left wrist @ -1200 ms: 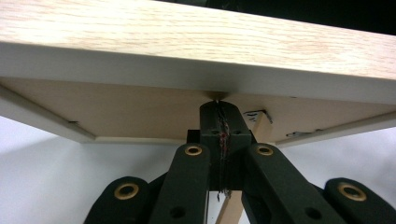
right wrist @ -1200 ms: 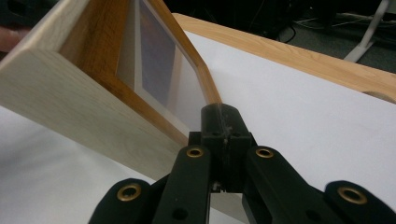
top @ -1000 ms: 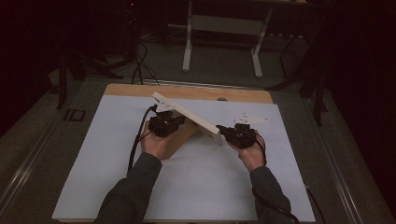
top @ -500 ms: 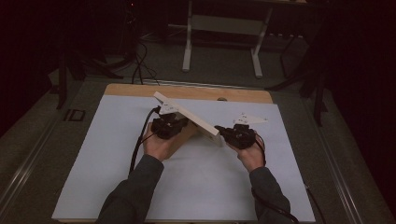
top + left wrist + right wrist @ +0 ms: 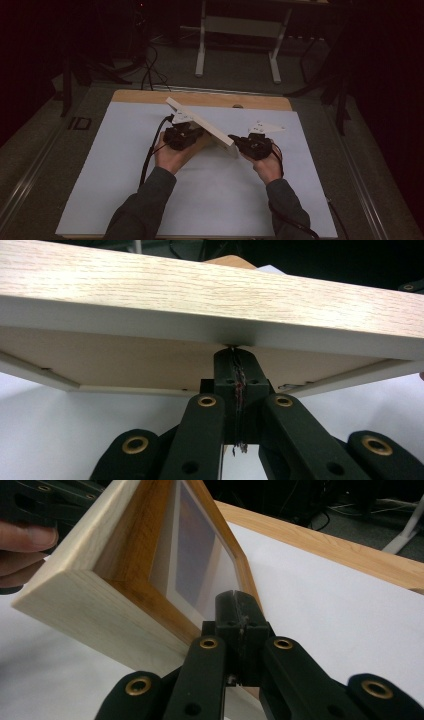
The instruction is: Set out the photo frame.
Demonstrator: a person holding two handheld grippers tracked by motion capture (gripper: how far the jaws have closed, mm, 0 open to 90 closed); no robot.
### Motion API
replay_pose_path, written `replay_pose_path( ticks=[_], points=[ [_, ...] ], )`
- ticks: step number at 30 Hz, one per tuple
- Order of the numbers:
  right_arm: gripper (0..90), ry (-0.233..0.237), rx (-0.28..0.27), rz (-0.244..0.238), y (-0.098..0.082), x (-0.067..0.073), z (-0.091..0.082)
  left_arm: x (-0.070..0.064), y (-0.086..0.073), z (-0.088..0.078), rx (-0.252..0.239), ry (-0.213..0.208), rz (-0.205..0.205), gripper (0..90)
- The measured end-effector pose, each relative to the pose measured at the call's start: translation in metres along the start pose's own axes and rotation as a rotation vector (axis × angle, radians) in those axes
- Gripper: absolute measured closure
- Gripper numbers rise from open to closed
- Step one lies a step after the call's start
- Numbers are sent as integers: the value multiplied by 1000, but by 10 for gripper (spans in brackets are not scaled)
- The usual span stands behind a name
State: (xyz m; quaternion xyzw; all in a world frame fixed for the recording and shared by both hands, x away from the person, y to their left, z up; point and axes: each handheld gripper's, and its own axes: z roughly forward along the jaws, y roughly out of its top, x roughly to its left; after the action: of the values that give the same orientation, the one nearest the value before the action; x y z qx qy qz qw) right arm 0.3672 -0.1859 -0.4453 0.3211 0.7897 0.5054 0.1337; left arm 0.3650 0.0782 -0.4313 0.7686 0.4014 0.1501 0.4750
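A: While the wooden picture frame (image 5: 200, 121) sat tilted above the counter (image 5: 125, 200), how were the tools?

B: Both tools had jaws together, nothing clamped. Left tool (image 5: 191, 134) pressed its closed tips up against the frame's grey lower edge (image 5: 210, 332); right tool (image 5: 235, 140) had its closed tips at the frame's inner lip near the glass (image 5: 200, 570), by the near corner.

A: So the frame was propped, not gripped?

B: Looked that way. Far end up, near end low toward the right tool; couldn't tell if that corner touched the white sheet (image 5: 210, 200).

A: Risks?

B: Main one, I'd judge: the frame sliding off the left tips, since only a narrow point bore on a smooth edge; it would drop flat, glass side at risk. Second: the right tips skating off the lip onto the glass and scratching it. Third: uneven pushing twisting the frame off both points.

A: Edges, room?

B: Frame sat mid-counter, well apart from every side. Bare wood strip (image 5: 150, 97) ran along the far edge, beyond the frame's raised end. Plenty of open sheet left, right and near. Left hand's fingers (image 5: 25, 550) were just beside the frame's corner.
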Motion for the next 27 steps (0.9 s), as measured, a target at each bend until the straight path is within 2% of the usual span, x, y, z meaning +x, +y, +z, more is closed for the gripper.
replay_pose_path(
  ticks=[27],
  points=[
    [899, 51, 23, -41, 2, 8, 1, 3, 1, 2, 0, -12, -1, 900]
  ],
)
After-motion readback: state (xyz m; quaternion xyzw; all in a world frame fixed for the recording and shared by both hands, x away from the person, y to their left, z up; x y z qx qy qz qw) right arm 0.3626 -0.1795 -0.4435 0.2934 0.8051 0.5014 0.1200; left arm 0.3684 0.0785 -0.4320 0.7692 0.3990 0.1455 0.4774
